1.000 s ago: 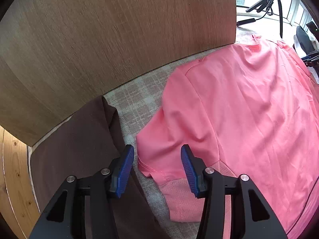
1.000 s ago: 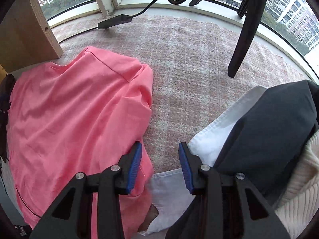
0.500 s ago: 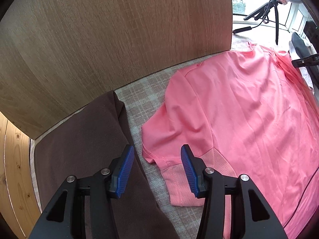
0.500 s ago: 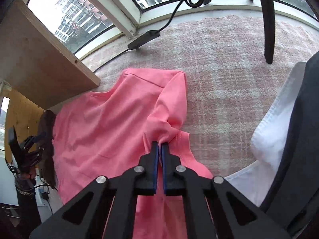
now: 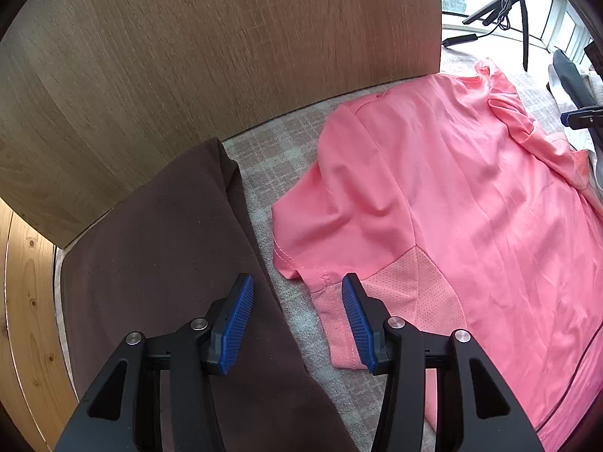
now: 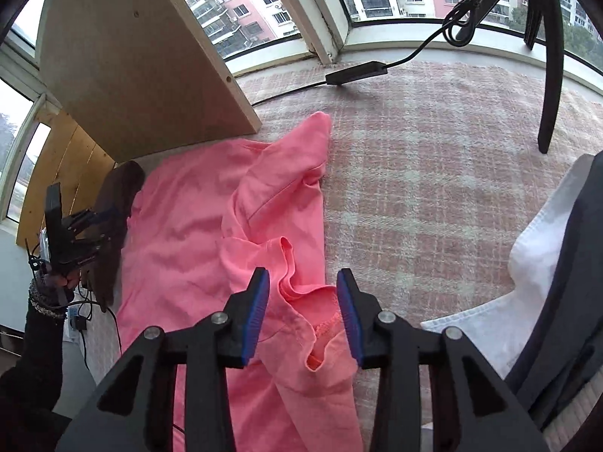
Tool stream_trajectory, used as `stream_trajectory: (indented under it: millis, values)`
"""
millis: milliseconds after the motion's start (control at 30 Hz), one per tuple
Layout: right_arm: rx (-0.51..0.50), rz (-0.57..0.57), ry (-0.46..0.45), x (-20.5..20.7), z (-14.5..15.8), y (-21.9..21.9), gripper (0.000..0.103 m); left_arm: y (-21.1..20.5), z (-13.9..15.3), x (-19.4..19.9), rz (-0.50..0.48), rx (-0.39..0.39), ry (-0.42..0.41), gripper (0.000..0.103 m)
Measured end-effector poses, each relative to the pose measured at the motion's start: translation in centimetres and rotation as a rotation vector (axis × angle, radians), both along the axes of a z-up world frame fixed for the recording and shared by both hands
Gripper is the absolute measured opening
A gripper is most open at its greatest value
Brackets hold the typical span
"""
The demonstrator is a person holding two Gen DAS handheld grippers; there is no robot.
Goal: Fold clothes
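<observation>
While both grippers are gaping wide, the right gripper [image 6: 303, 314] is hovering directly over the pink shirt's [image 6: 181, 241] rumpled sleeve [image 6: 301, 324].

Pink shirt [image 5: 471, 207], brown cloth [image 5: 162, 263], pink-and-grey checked rug [image 6: 433, 188], white cloth [image 6: 535, 263], blue-padded black tool [image 5: 297, 316], wood-grain board [image 5: 207, 56]

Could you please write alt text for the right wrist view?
The open right claw hovers over a rumpled sleeve of a pink T-shirt spread on a plaid blanket; white and dark clothes lie to its right.
</observation>
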State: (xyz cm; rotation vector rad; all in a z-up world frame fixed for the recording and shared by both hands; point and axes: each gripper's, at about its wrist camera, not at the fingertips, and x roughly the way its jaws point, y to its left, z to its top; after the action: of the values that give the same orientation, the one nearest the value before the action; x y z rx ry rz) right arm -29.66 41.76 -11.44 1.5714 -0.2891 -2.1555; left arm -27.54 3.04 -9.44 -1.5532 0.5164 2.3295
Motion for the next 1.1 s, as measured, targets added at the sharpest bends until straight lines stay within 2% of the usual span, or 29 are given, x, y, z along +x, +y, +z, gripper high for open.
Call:
stream_trajectory:
  millis: [100,267,367,467,500,533,600,633,667,733,767,800,867,967,1100]
  values:
    - [0.066,0.063,0.042,-0.4,-0.4,-2.5,0.037,0.2,0.0,0.2,-0.013,-0.001,-0.005,0.047]
    - [0.156,0.146,0.058,-1.3,-1.9,-5.3,0.036,0.0,0.0,0.6,-0.018,-0.001,-0.011,0.047]
    - [0.213,0.200,0.098,-0.6,-1.8,-6.5,0.003,-0.5,0.2,0.7,-0.009,0.004,-0.014,0.047]
    - [0.269,0.191,0.195,0.5,0.6,-5.7,0.002,-0.7,0.4,0.9,-0.005,0.007,-0.013,0.047]
    - [0.299,0.164,0.236,0.6,1.8,-4.7,0.002,-0.8,0.5,0.9,-0.004,0.008,-0.013,0.047]
    - [0.373,0.088,0.268,0.1,2.8,-3.0,0.002,-0.9,0.5,1.0,-0.002,0.009,-0.013,0.047]
    - [0.605,-0.176,0.252,-2.0,3.9,2.0,0.002,-1.0,0.7,1.1,0.000,0.011,-0.013,0.047]
    - [0.609,-0.247,0.225,-2.7,4.1,4.2,0.002,-1.1,0.7,1.1,0.002,0.012,-0.012,0.047]
    - [0.592,-0.306,0.195,-3.4,4.3,6.3,0.005,-1.2,0.8,1.2,0.003,0.013,-0.012,0.047]
    - [0.500,-0.336,0.170,-3.5,5.1,8.2,0.010,-1.2,1.0,1.4,0.010,0.011,-0.011,0.047]
    - [0.460,-0.339,0.177,-3.2,5.7,8.7,0.020,-1.2,1.3,1.5,0.012,0.011,-0.007,0.047]
    - [0.435,-0.338,0.207,-2.6,6.4,8.8,0.026,-1.2,1.5,1.6,0.015,0.012,-0.004,0.047]
    - [0.401,-0.336,0.235,-1.3,7.7,8.8,0.026,-1.8,2.6,2.7,0.016,0.037,0.007,0.047]
    - [0.194,-0.292,0.222,2.2,9.6,8.4,0.026,-2.9,4.6,4.7,0.030,0.074,0.027,0.047]
    - [0.062,-0.289,0.239,8.6,12.5,8.5,0.026,-5.4,6.6,8.7,0.057,0.125,0.038,0.047]
